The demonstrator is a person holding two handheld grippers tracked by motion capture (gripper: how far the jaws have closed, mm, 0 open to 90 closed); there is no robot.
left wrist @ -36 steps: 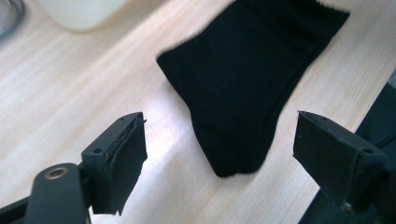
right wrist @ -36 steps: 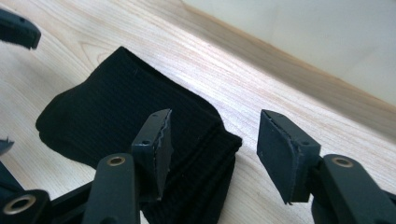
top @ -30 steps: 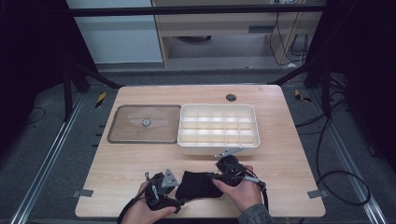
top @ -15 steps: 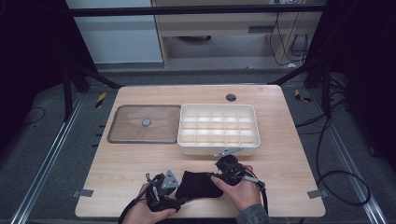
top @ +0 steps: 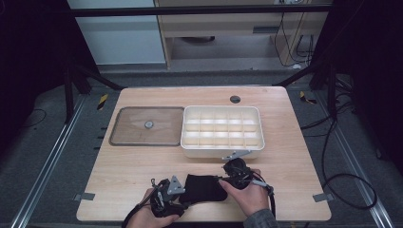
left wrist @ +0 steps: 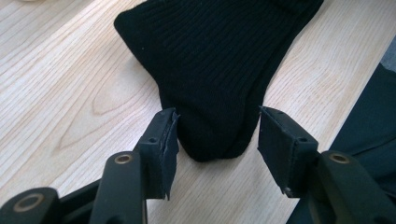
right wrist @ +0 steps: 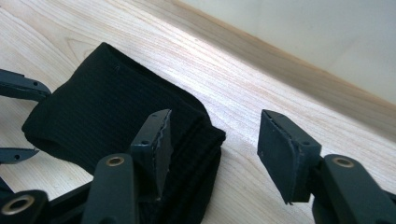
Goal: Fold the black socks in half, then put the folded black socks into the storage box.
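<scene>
On the wooden table (top: 142,161) nothing has shifted: both grippers' jaws stay apart at the black sock (top: 203,188).

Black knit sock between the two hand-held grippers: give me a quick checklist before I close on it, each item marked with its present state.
1. Left hand-held gripper open: ok.
2. Sock tip lies between the left jaws: ok.
3. Right hand-held gripper open: ok.
4. Sock edge between the right jaws: not ok, the folded edge sits by one jaw, with bare table in most of the gap.
5. Compartment tray free of items: ok.
6. Sock flat on the table: ok.
</scene>
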